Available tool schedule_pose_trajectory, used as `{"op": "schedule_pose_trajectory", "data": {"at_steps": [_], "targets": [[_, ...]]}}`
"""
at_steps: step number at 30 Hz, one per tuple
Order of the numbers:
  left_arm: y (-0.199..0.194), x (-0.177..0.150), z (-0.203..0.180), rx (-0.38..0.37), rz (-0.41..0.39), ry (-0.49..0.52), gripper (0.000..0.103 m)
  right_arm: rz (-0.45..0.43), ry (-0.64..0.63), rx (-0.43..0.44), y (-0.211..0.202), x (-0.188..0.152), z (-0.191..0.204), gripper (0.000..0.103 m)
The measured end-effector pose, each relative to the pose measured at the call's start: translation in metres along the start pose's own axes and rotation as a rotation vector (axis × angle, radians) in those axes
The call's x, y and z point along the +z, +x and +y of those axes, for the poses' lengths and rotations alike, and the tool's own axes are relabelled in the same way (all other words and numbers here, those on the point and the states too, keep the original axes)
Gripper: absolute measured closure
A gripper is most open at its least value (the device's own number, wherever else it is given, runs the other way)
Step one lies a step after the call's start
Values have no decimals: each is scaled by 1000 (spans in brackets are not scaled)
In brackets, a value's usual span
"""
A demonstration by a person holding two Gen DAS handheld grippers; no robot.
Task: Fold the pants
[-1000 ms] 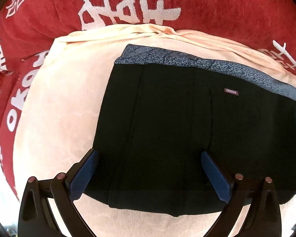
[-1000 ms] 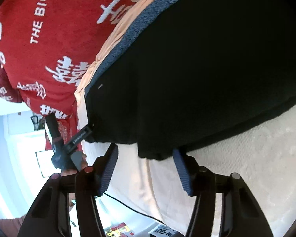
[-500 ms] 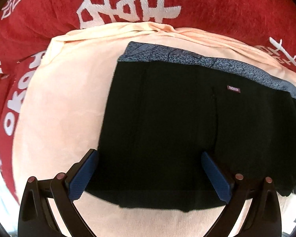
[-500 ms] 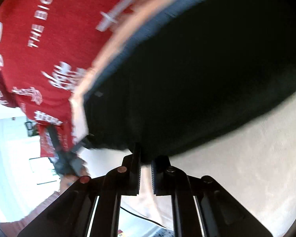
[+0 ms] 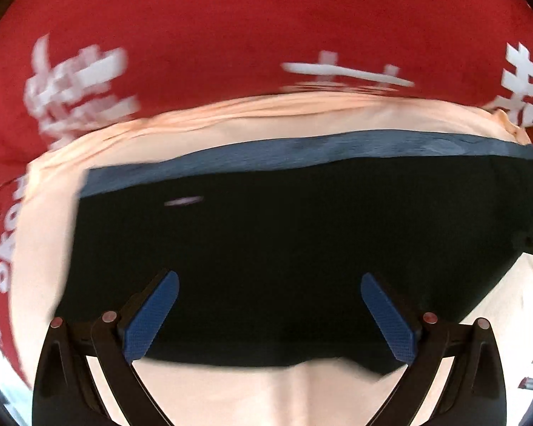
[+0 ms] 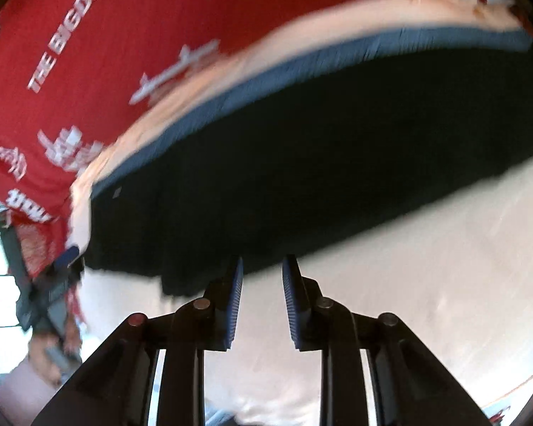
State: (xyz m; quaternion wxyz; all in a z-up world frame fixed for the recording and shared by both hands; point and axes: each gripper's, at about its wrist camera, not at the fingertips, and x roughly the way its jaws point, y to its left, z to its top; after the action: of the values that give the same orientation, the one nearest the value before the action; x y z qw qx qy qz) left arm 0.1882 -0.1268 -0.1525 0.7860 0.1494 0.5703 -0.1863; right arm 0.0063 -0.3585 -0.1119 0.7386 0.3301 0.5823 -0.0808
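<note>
Red cloth with white characters [image 5: 231, 35] fills the background of the left wrist view; a peach sheet [image 5: 35, 248] is spread in front of it as the work surface. Whether a bed or a tabletop lies beneath, cannot tell. Black pants [image 5: 284, 230] lie flat on the sheet, blue-grey waistband [image 5: 302, 149] along the far edge, a small label [image 5: 183, 201] near the left end, blurred. Left gripper [image 5: 269, 314] is spread wide, blue pads [image 5: 152, 319] apart over the near part of the pants, nothing between them. Near hem runs just past the fingertips, toward the camera. A bit of dark hardware shows at the right margin by the pants' right edge, probably the other tool.

Right wrist view: same red cloth [image 6: 160, 35] and peach sheet [image 6: 444, 266], frame motion-blurred. Pants [image 6: 337, 159] cross the middle, waistband [image 6: 302, 67] on the far side. Right gripper [image 6: 262, 301] has its pads parted by a narrow gap, tips at the near edge of the pants; bare sheet shows through the gap, so released, no cloth held as far as the blur allows. At far left, the left tool in the person's hand [image 6: 49, 348].

Judgement: pants look already folded to a compact rectangle; the step in hand is taking up the near edge for another fold. Next move calls for each gripper to pinch the near hem, all layers together, then lift evenly and carry it toward the waistband.
</note>
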Motion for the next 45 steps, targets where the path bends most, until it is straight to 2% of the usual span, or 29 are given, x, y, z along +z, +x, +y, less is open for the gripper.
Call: {"op": "schedule_pose_trajectory", "data": {"at_steps": [2,4,5,6,7,8,12,17,19,21,23,25,28,32,34,36,39,41,42,45], "targets": [[21,0,-24,-1,43,13,0,-34,-18,-33,0,19,-1,77],[40,-14,-39,31,101,32,0,-38,-48,-76,6,26,-5,77],[35,-20,-37,38,56,1,0,-16,-69,-118,14,27,-7,78],[33,-23,-37,33,64,3,0,27,-78,-161,26,24,-12,78],[32,-26,-37,29,71,8,0,21,-82,-155,29,20,-15,78],[29,-28,-35,26,70,17,0,-26,-99,-144,24,13,-16,78],[24,-31,-39,50,70,55,0,-35,-115,-152,18,5,-16,78],[25,-22,-36,50,111,0,0,-9,-73,-136,13,3,-25,78],[17,-13,-31,39,96,-22,0,9,-59,-126,12,-5,-25,77],[6,-1,-27,35,45,-44,0,21,-52,-144,6,-10,-25,77],[4,19,-22,45,15,-69,0,5,-56,-151,-2,-13,-27,77],[16,42,-14,66,13,-101,0,-19,-64,-154,-10,-11,-28,77],[50,71,-2,141,51,-166,0,-47,-84,-148,-12,4,-24,77],[88,79,19,185,93,-258,0,-89,-97,-150,-3,25,-19,77],[90,81,22,235,49,-222,0,-69,-99,-173,13,29,-21,72],[90,81,22,255,60,-174,0,-65,-83,-156,20,25,-26,72],[85,80,30,244,96,-176,0,-79,-118,-146,18,20,-27,69],[72,75,29,233,109,-176,0,-71,-122,-115,18,21,-29,62],[63,71,27,217,107,-182,0,-65,-122,-98,17,22,-30,55],[38,52,15,145,109,-191,0,-51,-137,-73,20,23,-25,42]]}}
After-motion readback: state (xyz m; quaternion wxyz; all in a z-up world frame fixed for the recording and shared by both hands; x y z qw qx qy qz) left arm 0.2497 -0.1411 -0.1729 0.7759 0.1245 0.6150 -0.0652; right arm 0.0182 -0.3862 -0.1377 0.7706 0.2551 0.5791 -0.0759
